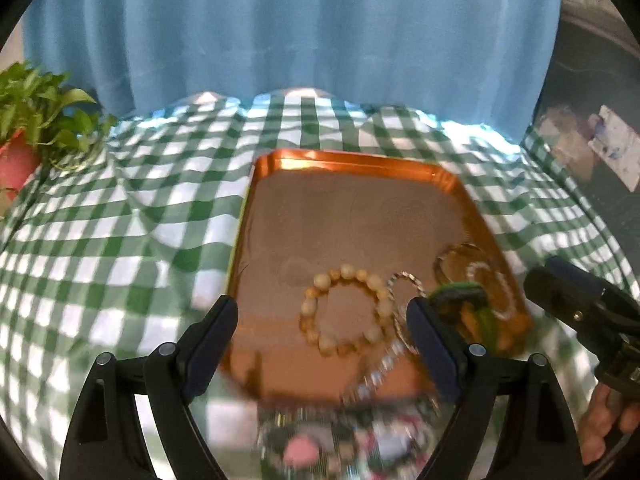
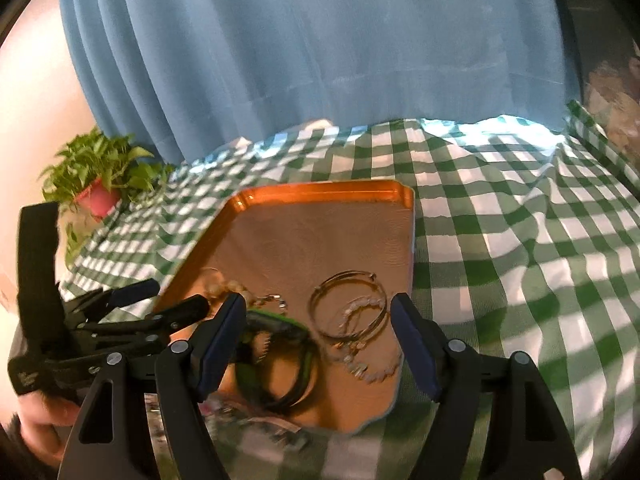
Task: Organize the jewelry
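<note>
Green-checked tablecloth [image 1: 120, 240] spread under everything, blue curtain [image 1: 300, 28] behind. Copper tray [image 1: 360, 168] sits mid-cloth. Your left gripper [image 1: 324, 340] hangs wide above tray, nothing between pads. Your right gripper [image 2: 316, 340] also spread, empty. Beaded bracelet [image 1: 346, 310] lies near tray's front edge; green bangle [image 2: 280, 360] and thin metal bangles [image 2: 348, 306] alongside it.
</note>
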A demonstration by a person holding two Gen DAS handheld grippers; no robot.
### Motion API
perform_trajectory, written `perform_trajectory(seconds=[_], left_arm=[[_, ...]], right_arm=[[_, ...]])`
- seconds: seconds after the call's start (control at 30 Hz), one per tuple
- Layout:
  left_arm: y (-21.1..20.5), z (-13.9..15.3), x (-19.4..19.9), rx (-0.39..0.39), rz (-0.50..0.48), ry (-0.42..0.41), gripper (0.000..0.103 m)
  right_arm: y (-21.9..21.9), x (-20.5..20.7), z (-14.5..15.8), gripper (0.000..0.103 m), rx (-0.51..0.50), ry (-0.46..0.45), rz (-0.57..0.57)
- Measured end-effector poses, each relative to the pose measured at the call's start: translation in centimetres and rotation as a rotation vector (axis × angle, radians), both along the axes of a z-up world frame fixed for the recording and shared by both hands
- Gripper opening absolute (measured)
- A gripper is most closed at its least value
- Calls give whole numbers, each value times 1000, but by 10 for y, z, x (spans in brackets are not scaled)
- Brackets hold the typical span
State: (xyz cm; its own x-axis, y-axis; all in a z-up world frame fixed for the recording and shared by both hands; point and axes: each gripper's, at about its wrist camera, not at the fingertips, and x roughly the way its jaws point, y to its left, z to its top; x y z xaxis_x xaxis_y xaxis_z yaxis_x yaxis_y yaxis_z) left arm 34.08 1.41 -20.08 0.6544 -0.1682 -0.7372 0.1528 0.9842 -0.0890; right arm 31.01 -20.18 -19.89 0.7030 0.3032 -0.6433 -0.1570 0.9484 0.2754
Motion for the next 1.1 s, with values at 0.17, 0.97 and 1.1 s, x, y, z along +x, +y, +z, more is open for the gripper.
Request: perform_trajectory(seconds=[0.17,0.97,1.1], left_arm=[[10,41,-68,36,-5,-38,86],[6,176,-328,-42,-57,-189,103],[-2,190,-348,-13,33,-249,103]], right_arm=[[10,-51,28,72,-56,-19,-1],[44,-297,141,97,-156,-180,-17],[43,-311,154,103,-160,-215,-25]])
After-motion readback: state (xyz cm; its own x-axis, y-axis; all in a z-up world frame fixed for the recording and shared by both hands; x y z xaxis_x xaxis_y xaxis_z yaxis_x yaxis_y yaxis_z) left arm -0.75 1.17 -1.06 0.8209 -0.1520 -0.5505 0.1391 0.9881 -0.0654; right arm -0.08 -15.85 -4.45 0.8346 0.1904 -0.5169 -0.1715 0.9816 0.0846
